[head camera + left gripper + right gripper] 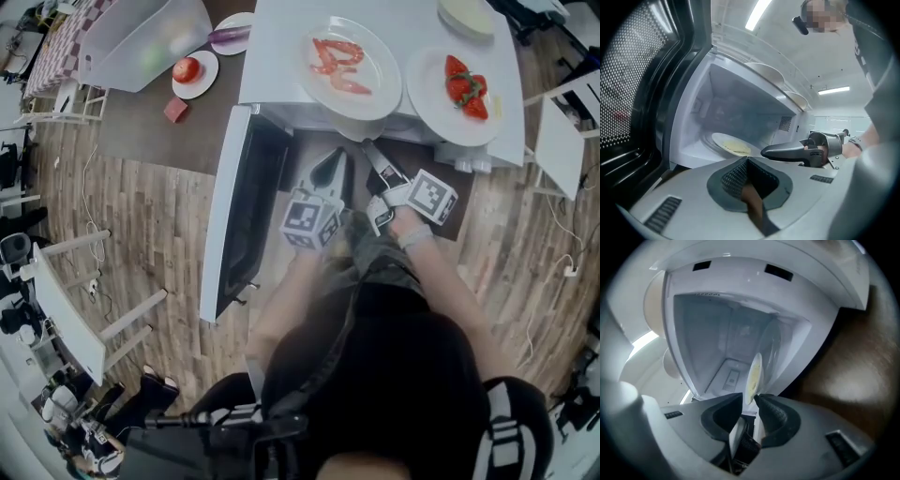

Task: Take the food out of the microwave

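The white microwave stands with its door swung open to the left. Inside, on the turntable, lies a white plate with flat yellowish food. My left gripper is in front of the opening, jaws shut and holding nothing. My right gripper is beside it, turned on its side and reaching toward the plate. In the right gripper view the jaws stand open. The plate shows edge-on in line with the gap, and the pads do not press on it.
On top of the microwave sit a plate of shrimp, a plate of strawberries and another plate. Left of it are a tomato on a plate, a red block and a clear bin. The open door bounds the left.
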### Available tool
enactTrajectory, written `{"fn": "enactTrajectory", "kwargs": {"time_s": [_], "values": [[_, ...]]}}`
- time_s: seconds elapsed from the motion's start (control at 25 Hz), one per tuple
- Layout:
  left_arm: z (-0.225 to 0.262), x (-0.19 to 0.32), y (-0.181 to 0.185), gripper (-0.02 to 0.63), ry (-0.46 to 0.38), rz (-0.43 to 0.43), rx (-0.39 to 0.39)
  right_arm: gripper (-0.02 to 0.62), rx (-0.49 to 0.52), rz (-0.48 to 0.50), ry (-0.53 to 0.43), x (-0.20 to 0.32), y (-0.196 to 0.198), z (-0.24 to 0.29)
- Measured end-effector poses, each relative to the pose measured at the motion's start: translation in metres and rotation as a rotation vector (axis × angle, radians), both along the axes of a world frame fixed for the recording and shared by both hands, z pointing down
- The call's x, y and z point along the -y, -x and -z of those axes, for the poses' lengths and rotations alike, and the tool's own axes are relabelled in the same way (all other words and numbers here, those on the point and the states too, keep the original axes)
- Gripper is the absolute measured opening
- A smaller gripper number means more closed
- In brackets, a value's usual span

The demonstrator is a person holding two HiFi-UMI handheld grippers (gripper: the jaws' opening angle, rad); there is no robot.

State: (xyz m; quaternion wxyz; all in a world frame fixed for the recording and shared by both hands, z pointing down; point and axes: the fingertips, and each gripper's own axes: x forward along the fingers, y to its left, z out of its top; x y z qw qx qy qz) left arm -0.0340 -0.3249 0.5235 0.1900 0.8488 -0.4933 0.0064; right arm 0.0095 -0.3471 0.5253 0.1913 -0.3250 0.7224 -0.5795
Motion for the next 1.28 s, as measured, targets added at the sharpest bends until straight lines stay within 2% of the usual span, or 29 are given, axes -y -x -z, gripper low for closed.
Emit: {"fn": "enactTrajectory", "kwargs": {"time_s": [0.08, 0.16, 0.4, 0.56, 0.68, 0.8, 0.92, 0.96, 1.0, 1.04, 1.16, 1.28], "values": [[-0.001, 0.000, 0.000, -0.008, 0.005, -0.002, -0.001, 0.110, 0.042, -0.023, 0.060, 0.001, 0.000, -0.004], [-0.002, -0.001, 0.000, -0.008, 0.011, -0.002, -0.003, 0.139, 0.066, -0.039, 0.105, 0.003, -0.001, -0.008], [-0.006, -0.002, 0.002, -0.008, 0.020, 0.002, -0.005, 0.140, 0.104, -0.082, 0.189, 0.011, -0.004, -0.018], [-0.007, -0.002, 0.003, -0.008, 0.026, 0.007, -0.006, 0.048, 0.093, -0.089, 0.194, 0.014, -0.005, -0.018], [-0.008, -0.001, 0.003, -0.008, 0.034, 0.016, -0.024, 0.042, 0.091, -0.089, 0.190, 0.013, -0.005, -0.016], [-0.010, 0.001, 0.002, 0.021, 0.068, 0.026, -0.079, 0.040, 0.103, -0.092, 0.190, 0.010, -0.007, -0.017], [-0.011, 0.002, 0.001, 0.021, 0.106, 0.027, -0.138, 0.040, 0.117, -0.095, 0.192, 0.005, -0.008, -0.016], [-0.012, 0.002, 0.000, 0.048, 0.121, 0.024, -0.162, 0.038, 0.122, -0.097, 0.194, 0.003, -0.008, -0.016], [-0.013, 0.002, -0.002, 0.105, 0.138, 0.020, -0.187, 0.038, 0.124, -0.098, 0.194, 0.001, -0.009, -0.016], [-0.015, 0.002, -0.003, 0.126, 0.155, 0.017, -0.209, 0.038, 0.124, -0.098, 0.193, 0.000, -0.009, -0.017], [-0.018, 0.000, -0.006, 0.126, 0.191, 0.015, -0.255, 0.038, 0.117, -0.096, 0.183, -0.003, -0.011, -0.018], [-0.017, 0.000, -0.007, 0.126, 0.227, 0.029, -0.366, 0.038, 0.111, -0.091, 0.169, -0.006, -0.011, -0.016]]}}
